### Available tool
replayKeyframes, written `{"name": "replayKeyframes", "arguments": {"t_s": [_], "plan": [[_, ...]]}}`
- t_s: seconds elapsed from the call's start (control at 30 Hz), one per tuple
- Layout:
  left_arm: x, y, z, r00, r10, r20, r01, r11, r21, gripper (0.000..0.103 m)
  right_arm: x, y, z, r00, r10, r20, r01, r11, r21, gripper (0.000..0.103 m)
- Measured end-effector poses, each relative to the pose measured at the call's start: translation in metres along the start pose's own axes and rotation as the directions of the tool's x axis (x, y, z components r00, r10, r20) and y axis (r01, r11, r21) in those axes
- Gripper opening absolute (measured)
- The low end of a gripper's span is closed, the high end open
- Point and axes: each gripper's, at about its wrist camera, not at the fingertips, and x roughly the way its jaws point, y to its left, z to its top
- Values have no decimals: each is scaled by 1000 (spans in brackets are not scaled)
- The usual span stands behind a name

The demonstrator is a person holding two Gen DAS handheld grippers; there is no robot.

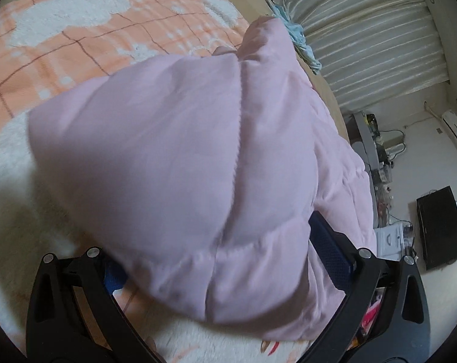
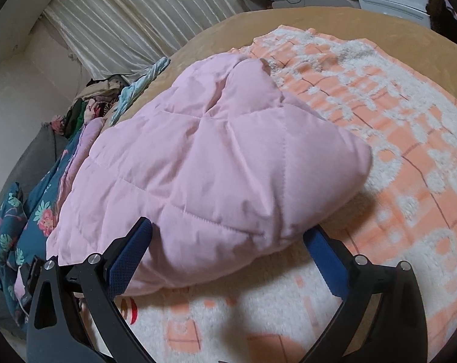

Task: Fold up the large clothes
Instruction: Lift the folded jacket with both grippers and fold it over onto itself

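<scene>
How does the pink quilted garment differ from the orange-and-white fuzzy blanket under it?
The pink quilted garment is plain, smooth and puffy, bunched into a mound; the orange-and-white fuzzy blanket is patterned, textured and spread flat. The garment covers only part of the blanket. Both lie on the bed.

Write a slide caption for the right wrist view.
Open right gripper straddling a pink quilted garment on an orange-and-white blanket.

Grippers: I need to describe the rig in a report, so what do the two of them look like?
Both match. The left gripper and right gripper each have black angular linkage arms with cut-out slots and silver round pivot bolts. Their fingers carry blue textured pads. No cables visible.
</scene>
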Motion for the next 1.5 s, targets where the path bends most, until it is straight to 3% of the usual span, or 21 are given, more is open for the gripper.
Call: {"name": "replayKeyframes", "arguments": {"t_s": [0.37, 0.47, 0.5, 0.57, 0.67, 0.77, 0.93, 1.03, 1.2, 1.4, 1.5], "plan": [[15, -13, 3, 999, 8, 36, -10, 998, 55, 95, 44, -28, 16, 991, 136, -16, -132, 978, 162, 99], [16, -16, 4, 999, 7, 34, -10, 998, 68, 95, 49, -25, 20, 991, 135, -7, -133, 981, 141, 97], [17, -17, 4, 999, 7, 33, -9, 997, 71, 95, 50, -24, 21, 990, 139, -4, -137, 981, 136, 95], [18, -19, 6, 1000, 4, 31, -6, 997, 77, 95, 50, -21, 21, 986, 169, 1, -168, 979, 119, 75], [19, -21, 8, 999, 8, 37, -11, 996, 89, 94, 43, -11, 21, 985, 173, 12, -173, 982, 71, 57], [17, -30, 7, 998, 8, 61, -16, 991, 130, 82, 37, 1, 23, 986, 163, 32, -163, 987, 8, 44], [8, -55, 5, 994, 28, 110, -54, 969, 240, 48, 26, 17, 21, 991, 122, 63, -115, 987, -112, 37], [-1, -71, 1, 988, 34, 149, -78, 952, 296, 36, 18, 27, 20, 993, 82, 82, -66, 981, -184, 34], [-20, -92, -7, 981, 32, 193, -103, 921, 374, 30, -2, 51, 15, 989, 46, 142, 0, 951, -309, 31], [-56, -108, -15, 973, 24, 230, -133, 872, 471, 28, -43, 81, 7, 972, 72, 223, 34, 898, -438, 28], [-75, -115, -22, 969, 20, 247, -146, 852, 503, 28, -62, 82, -2, 969, 91, 228, 24, 891, -454, 27]]}}
